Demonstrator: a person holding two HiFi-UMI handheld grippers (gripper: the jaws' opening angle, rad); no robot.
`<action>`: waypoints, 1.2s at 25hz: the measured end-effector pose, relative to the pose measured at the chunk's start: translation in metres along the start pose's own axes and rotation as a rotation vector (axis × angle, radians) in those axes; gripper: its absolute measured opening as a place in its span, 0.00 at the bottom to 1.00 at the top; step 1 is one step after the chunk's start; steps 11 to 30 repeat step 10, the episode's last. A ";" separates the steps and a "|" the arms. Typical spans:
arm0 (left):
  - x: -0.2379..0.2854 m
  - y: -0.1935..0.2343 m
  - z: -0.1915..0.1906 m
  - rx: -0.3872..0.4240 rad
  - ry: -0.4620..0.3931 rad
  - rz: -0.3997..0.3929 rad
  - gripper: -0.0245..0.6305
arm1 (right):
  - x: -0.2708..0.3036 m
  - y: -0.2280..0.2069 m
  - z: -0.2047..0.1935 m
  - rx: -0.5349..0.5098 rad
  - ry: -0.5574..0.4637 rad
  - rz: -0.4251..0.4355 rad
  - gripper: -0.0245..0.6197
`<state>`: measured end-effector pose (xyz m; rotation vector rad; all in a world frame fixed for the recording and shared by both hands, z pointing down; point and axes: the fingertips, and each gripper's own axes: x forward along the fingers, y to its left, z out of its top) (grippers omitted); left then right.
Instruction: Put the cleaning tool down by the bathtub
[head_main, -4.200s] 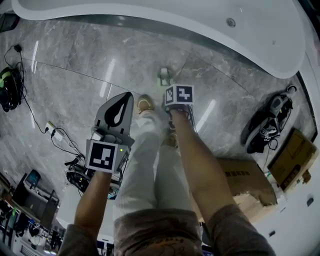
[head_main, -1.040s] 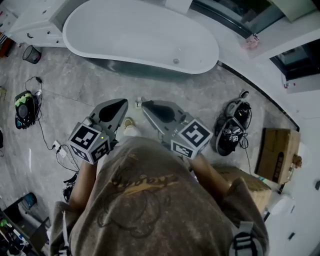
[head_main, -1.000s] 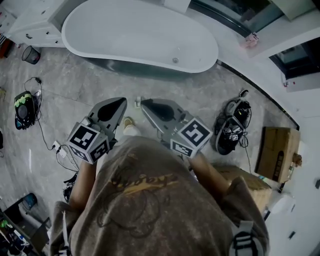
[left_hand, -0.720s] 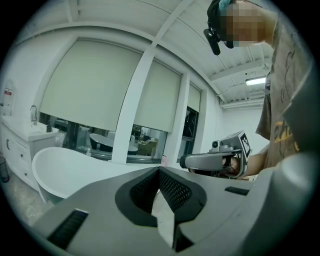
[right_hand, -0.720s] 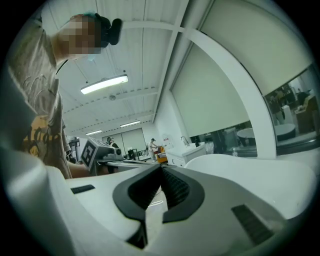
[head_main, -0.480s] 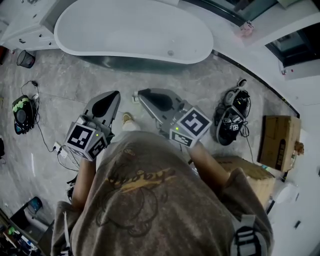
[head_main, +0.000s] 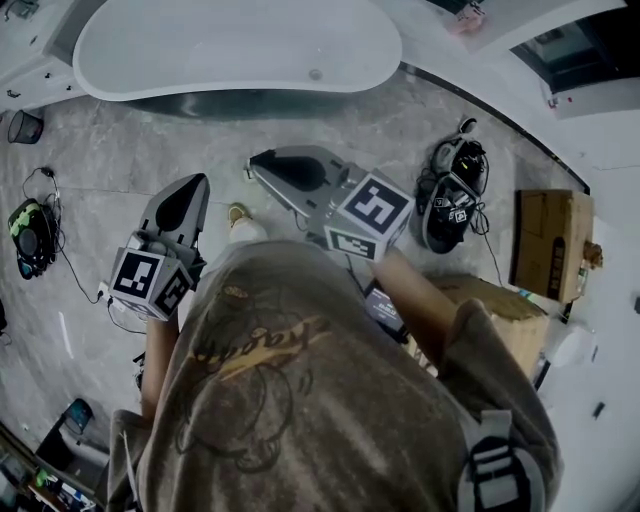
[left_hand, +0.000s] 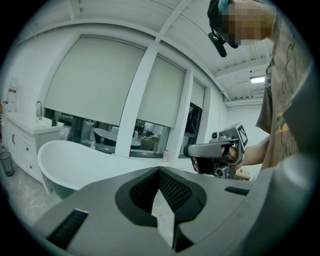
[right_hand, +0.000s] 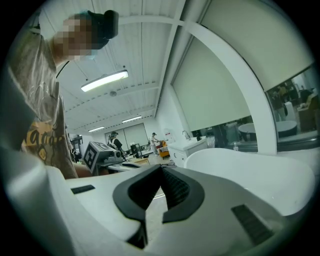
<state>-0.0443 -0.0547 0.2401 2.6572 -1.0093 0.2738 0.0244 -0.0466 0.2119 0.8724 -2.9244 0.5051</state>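
Note:
The white bathtub (head_main: 240, 45) lies across the top of the head view. On the grey marble floor in front of it sits a small pale cleaning tool (head_main: 247, 173), partly covered by the tip of my right gripper (head_main: 256, 160). That gripper is held high above the floor, shut and empty. My left gripper (head_main: 197, 180) is beside it, also shut with nothing in it. In the left gripper view the jaws (left_hand: 160, 170) meet in front of the tub (left_hand: 75, 160). The right gripper view shows its closed jaws (right_hand: 161, 170) and the tub (right_hand: 250, 170).
A black-and-white machine (head_main: 448, 195) lies on the floor to the right, with cardboard boxes (head_main: 550, 245) beyond it. At the left are a wire bin (head_main: 22, 127) and a black-and-green device (head_main: 25, 235) with cables. My shoe (head_main: 237, 215) is between the grippers.
The view has risen from close to the floor, and both grippers came up with it. The right gripper has left the cleaning tool, which stays on the floor. The tub has slid up in the view.

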 end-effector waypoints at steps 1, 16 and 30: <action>-0.001 -0.002 -0.002 -0.013 0.008 0.001 0.04 | 0.000 0.001 -0.002 0.000 0.005 0.002 0.04; 0.003 -0.004 -0.011 -0.023 0.021 -0.003 0.04 | 0.005 0.001 -0.012 0.004 0.041 0.026 0.04; 0.003 -0.004 -0.011 -0.023 0.021 -0.003 0.04 | 0.005 0.001 -0.012 0.004 0.041 0.026 0.04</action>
